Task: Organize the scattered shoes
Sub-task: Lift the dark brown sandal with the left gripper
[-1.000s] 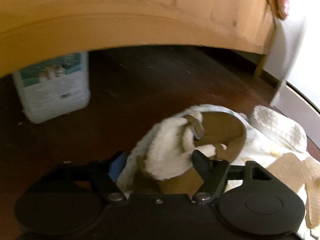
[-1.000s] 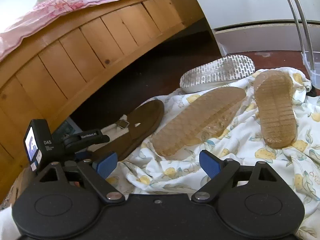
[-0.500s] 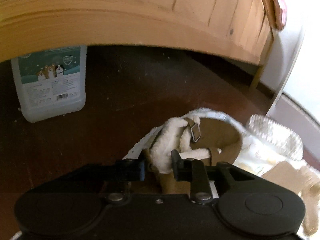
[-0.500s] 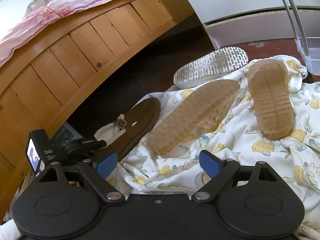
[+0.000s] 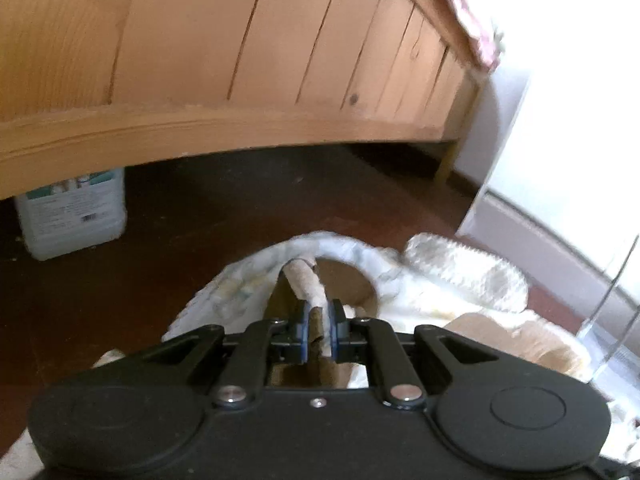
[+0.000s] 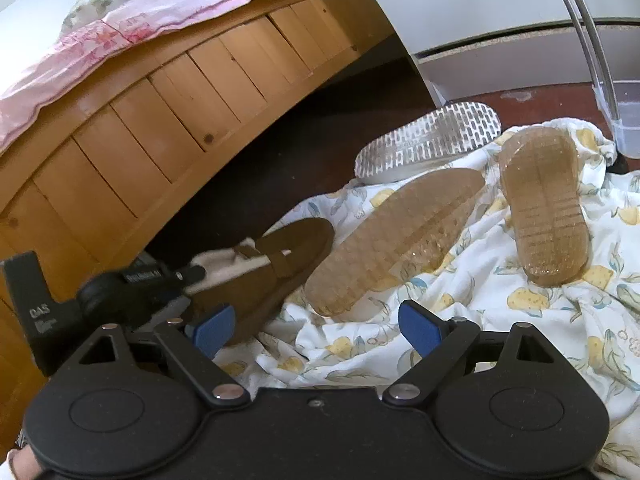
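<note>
**Left tongs clamped on a fur-lined shoe beside the bed**

Beside the wooden bed [image 6: 168,128], on a dark floor [image 5: 248,208], lies a crumpled white cloth [image 6: 520,320] printed with yellow fruit, and the shoes are scattered over it. The left tongs [image 5: 319,330] are pressed nearly together on the edge of a brown shoe [image 6: 276,264] with white fleece lining; in the left wrist view a thin strip of its brown upper and pale lining sits squeezed between the blue pads [image 5: 303,330]. In the right wrist view the left tongs' black body reaches in from the left edge to the shoe's heel end, and the shoe's toe points toward the bed's far end, its sole hidden.

The right tongs [image 6: 316,326] stand wide apart with nothing between them, hovering over the cloth near the brown shoe. Just beyond them two translucent amber shoes lie sole-up on the cloth: one [image 6: 392,236] slanted, close beside the brown shoe's toe, the other [image 6: 544,208] farther right and nearly upright in the picture. A white-soled shoe [image 6: 428,140] lies sole-up past them, partly on the floor at the cloth's edge.

Under the bed's rail a clear plastic jug [image 5: 72,216] with a label stands on the floor. A pink sheet [image 6: 140,20] hangs over the bed's side. At right a metal tube [image 6: 580,32] rises beside a clear bin [image 6: 628,120].
</note>
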The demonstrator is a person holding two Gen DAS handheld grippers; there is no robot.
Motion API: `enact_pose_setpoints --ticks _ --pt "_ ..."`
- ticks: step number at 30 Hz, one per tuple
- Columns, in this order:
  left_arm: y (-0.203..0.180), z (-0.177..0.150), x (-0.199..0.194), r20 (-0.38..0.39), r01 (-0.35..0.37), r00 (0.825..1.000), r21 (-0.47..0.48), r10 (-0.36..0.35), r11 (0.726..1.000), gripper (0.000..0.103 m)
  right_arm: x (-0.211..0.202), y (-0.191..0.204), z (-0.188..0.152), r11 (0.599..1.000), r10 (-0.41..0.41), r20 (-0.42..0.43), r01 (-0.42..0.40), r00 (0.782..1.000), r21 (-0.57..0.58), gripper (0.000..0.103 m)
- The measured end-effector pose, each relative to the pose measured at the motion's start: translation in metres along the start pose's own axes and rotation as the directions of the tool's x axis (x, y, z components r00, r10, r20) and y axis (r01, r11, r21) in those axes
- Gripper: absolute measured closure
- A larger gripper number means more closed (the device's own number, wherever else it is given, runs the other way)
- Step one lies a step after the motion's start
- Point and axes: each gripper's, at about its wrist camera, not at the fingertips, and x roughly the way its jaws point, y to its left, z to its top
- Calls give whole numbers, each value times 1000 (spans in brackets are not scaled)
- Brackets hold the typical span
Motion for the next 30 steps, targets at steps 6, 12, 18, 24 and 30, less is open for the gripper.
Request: enact_pose_setpoints --ticks 6,12,18,24,30 --pt "-5 4 -16 -39 61 997 -5 -61 998 94 -3 -1 3 1000 10 6 -10 1000 11 11" --pt "-27 -24 -43 -155 115 982 51 -106 992 94 -5 -3 6 1000 17 16 -18 1000 25 11" --pt "-37 -42 -46 -198 83 979 169 -48 982 90 -10 -3 8 999 23 22 -24 999 30 11" --pt "-42 -38 -41 -178 43 984 261 4 964 34 -3 -4 6 999 28 -17 -28 999 30 11" --pt "-54 -33 -13 -257 41 965 333 49 942 3 1 -3 3 1000 19 -38 -19 999 11 11"
